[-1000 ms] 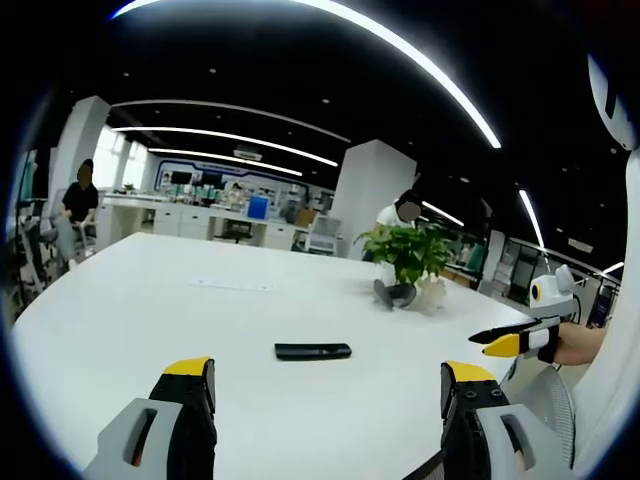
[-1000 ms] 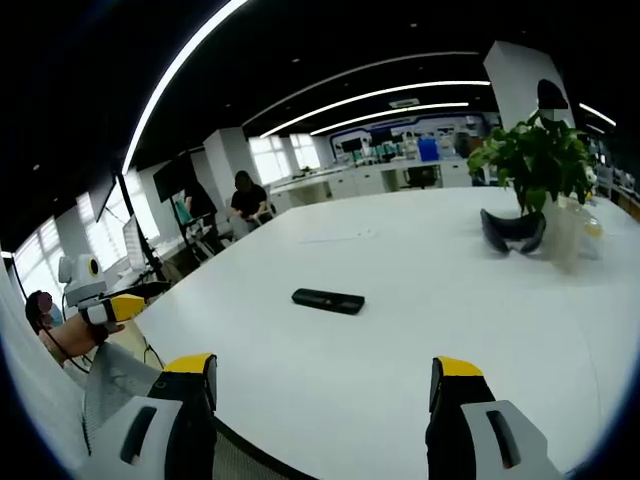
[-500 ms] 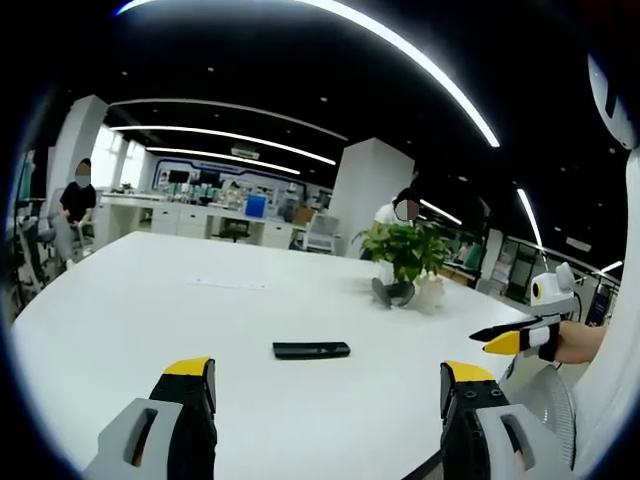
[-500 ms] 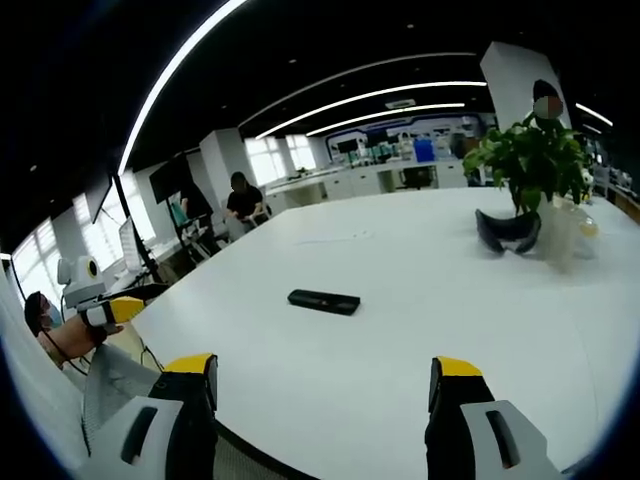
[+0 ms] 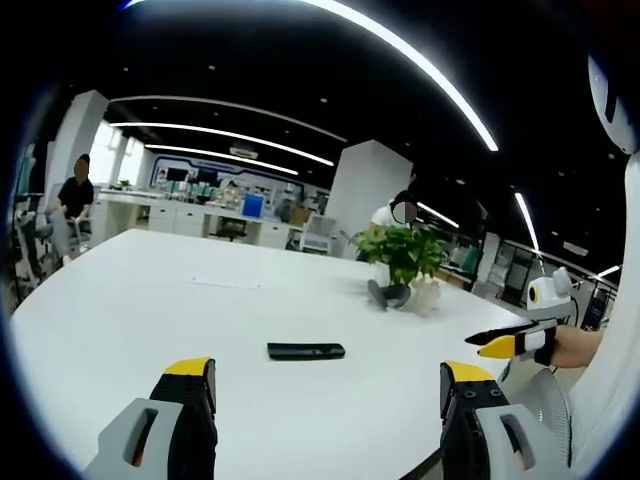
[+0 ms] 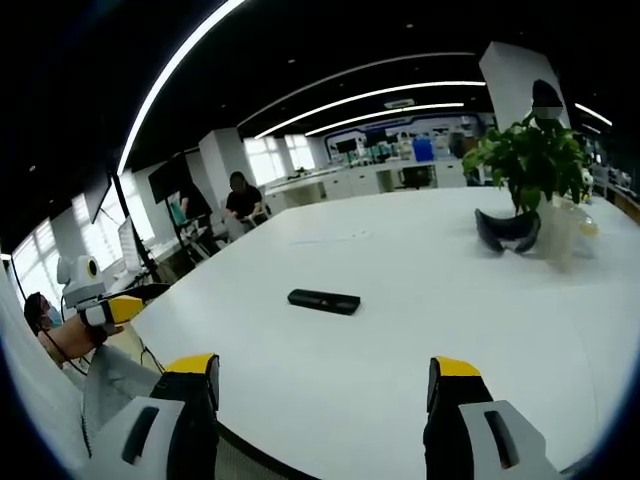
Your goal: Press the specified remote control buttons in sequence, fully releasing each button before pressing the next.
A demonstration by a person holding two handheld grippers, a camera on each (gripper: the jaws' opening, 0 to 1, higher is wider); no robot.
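Remote control [image 5: 306, 351] flat on white table [image 5: 120, 310], untouched, well beyond both wide-spread grippers [image 5: 330, 385]; seated person [image 6: 243, 201] in right gripper view.

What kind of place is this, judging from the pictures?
Probably an open-plan office or lab: a large white table with a potted plant, workstations behind, and long ceiling light strips.

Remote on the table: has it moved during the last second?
No. The remote keeps its place relative to the potted plant; small shifts are camera motion.
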